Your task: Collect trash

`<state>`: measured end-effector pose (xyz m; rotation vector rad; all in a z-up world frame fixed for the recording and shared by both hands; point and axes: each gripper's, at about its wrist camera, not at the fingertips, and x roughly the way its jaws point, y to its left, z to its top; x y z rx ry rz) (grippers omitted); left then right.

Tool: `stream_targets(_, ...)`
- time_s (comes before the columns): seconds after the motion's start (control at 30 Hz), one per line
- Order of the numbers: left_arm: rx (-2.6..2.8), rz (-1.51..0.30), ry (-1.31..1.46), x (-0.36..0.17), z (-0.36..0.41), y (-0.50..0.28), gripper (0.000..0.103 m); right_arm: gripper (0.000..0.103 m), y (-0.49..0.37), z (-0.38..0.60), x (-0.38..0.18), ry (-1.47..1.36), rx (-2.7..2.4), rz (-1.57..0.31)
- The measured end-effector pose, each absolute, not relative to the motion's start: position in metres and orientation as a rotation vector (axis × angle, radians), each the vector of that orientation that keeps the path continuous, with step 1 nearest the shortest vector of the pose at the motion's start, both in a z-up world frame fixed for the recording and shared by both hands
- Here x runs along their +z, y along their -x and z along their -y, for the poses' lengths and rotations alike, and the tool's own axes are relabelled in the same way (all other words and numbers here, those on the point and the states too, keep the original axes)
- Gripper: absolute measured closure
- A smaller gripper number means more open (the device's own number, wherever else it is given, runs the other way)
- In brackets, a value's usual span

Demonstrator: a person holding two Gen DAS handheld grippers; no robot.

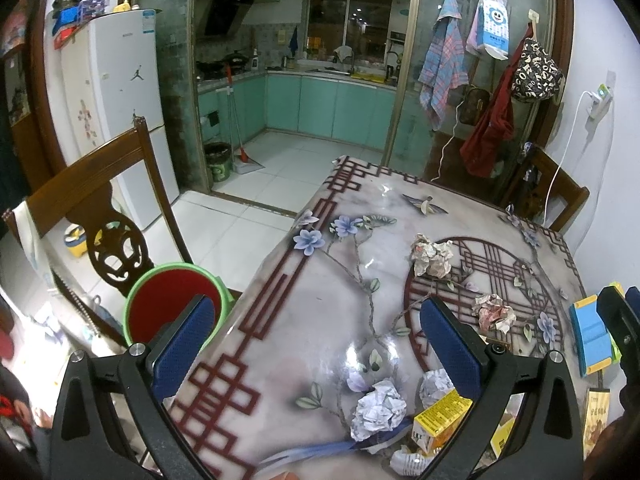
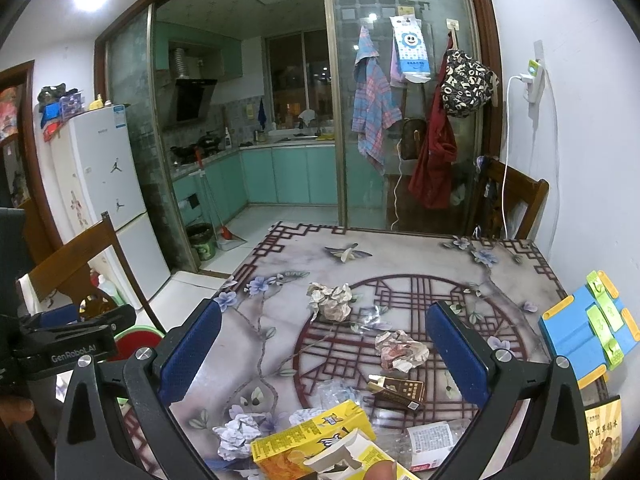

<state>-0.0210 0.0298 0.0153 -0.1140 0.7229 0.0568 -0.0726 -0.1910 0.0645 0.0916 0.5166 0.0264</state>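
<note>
Both tongs, left (image 1: 316, 344) and right (image 2: 324, 350), gape wide and empty above the bench (image 2: 280, 360). I'd drop the right onto the yellow carton (image 2: 308, 440) nearest me, pinching across its narrow sides.

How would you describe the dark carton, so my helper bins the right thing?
Start at the red lattice circle printed on the table. On its near part, just below a pinkish crumpled paper, lies the dark carton. It alone is flat, brown and boxy; its neighbours are paper wads and a yellow box.
</note>
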Motion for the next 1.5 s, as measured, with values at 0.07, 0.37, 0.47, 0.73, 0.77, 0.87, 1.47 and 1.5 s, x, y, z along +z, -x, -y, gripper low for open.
stream_targets(0.07,0.055,-0.726,0.111,0.016,-0.03,0.02,0.0,0.0,0.072,0.191,0.065,-0.089,0.03,-0.517)
stream_targets(0.37,0.053,-0.726,0.11,0.015,-0.029,0.019,0.0,0.0,0.07,0.193,0.063,-0.087,0.029,-0.52)
stream_targets(0.47,0.04,-0.737,0.104,0.014,-0.03,0.019,0.0,0.0,0.07,0.194,0.062,-0.079,0.029,-0.523)
stream_targets(0.73,0.05,-0.736,0.108,0.015,-0.031,0.021,0.0,0.0,0.073,0.227,0.067,-0.124,-0.045,-0.509)
stream_targets(0.77,0.05,-0.736,0.108,0.015,-0.031,0.021,0.0,0.0,0.074,0.229,0.068,-0.121,-0.049,-0.506)
stream_targets(0.87,0.045,-0.733,0.101,0.015,-0.03,0.021,0.0,0.0,0.075,0.228,0.07,-0.11,-0.039,-0.507)
stream_targets(1.47,-0.019,-0.779,0.052,-0.008,-0.029,0.015,0.0,0.0,0.074,0.228,0.056,-0.143,-0.014,-0.529)
stream_targets(1.5,-0.042,-0.801,0.057,-0.018,-0.029,0.013,0.0,0.0,0.074,0.23,0.053,-0.149,-0.014,-0.538)
